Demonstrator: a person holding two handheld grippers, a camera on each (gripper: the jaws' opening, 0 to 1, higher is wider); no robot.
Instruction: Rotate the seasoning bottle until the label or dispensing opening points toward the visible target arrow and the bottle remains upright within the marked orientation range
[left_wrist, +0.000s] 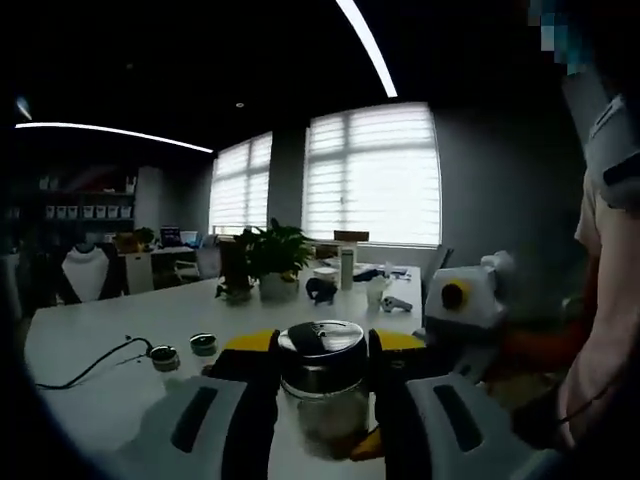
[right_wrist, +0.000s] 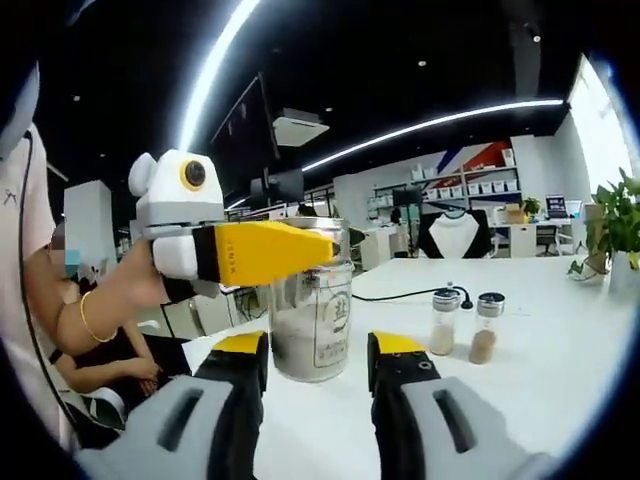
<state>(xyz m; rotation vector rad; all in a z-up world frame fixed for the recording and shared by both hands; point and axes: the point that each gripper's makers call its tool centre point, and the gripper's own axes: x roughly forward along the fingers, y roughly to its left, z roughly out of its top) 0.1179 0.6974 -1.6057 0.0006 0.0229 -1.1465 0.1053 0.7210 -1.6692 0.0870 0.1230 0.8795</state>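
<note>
Left gripper view has, nearest the lens, the left gripper (left_wrist: 322, 385) with its black, yellow-tipped jaws clamped on either side of the clear glass seasoning bottle with a shiny chrome lid (left_wrist: 322, 385), which stands upright on the white table (left_wrist: 100, 340). To turn it well, I judge the wrist should roll about the bottle's own upright axis, slowly, with the base kept flat, so the paper label comes round without a tip. No target arrow can be made out, so the end heading is unclear.

Right gripper view shows the right gripper (right_wrist: 318, 380) with jaws apart and empty, just short of the same bottle (right_wrist: 312, 310); the label faces roughly toward this lens. The left gripper (right_wrist: 265, 252) reaches in from the left, its yellow tip against the bottle's upper part. Farther along the table stand two small shakers (right_wrist: 465, 325) beside a black cable (right_wrist: 400, 295).
</note>
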